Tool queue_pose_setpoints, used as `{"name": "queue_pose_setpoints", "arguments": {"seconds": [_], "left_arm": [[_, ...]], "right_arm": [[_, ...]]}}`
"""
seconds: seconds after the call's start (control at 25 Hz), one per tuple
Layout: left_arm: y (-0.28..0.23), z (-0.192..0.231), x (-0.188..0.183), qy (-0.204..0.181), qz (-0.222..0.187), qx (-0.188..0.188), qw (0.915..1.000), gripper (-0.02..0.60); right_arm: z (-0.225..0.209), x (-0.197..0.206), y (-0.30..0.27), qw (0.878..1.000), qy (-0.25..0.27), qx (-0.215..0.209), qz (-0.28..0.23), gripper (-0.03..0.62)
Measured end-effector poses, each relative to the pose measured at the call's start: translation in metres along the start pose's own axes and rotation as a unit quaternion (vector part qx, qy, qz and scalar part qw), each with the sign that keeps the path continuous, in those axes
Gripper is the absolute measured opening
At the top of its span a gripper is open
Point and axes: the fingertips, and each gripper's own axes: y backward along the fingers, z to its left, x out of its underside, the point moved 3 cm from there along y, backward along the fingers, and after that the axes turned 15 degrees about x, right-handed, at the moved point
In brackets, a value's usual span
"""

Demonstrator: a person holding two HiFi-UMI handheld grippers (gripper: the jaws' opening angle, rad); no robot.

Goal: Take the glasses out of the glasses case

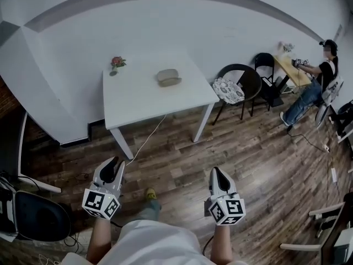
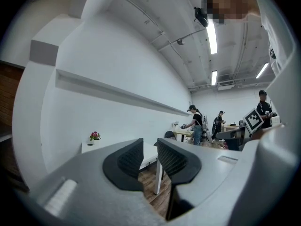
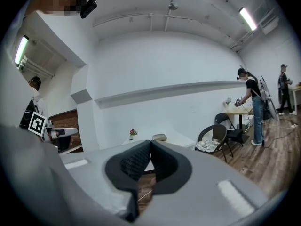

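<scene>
Head view with both gripper views: we stand on the wooden floor (image 1: 242, 148), well apart from the white table (image 1: 132, 101), with both tools held low in front of the body. The glasses case (image 1: 169, 77), a closed, pale, oval shell, lies near the far middle of the tabletop, to the right of a small potted flower (image 1: 116, 63), and it also shows in the right gripper view (image 3: 159, 137). No glasses are visible, and we presume they are inside. The left gripper (image 1: 113, 167) has its jaws a little apart, and only the table and floor show through the gap (image 2: 150, 149). The right gripper (image 1: 217, 175) has its jaws together at the tips, with nothing between them (image 3: 150, 147). We judge the case to be light and rigid, with a smooth skin that may slide on the bare tabletop. One gripper should therefore pin the lower half at a narrow end while the other lifts the lid at the long front seam. We cannot tell from here which side carries the hinge. The glasses themselves are likely thin, springy and easily scratched, so we would take them by the bridge or a temple, with light pressure, never on a lens.
</scene>
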Motion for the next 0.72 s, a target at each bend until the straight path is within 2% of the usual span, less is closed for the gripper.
{"name": "queue_pose_setpoints", "arguments": {"seconds": [0.32, 0.72], "left_arm": [[-0.071, 0.076, -0.002, 0.006, 0.012, 0.017, 0.9998, 0.101], [-0.134, 0.17, -0.002, 0.018, 0.017, 0.026, 0.9993, 0.101]], "right_arm": [[0.016, -0.015, -0.096, 1.0, -0.007, 0.012, 0.009, 0.003], [0.057, -0.035, -0.207, 1.0, -0.005, 0.009, 0.013, 0.003]]}}
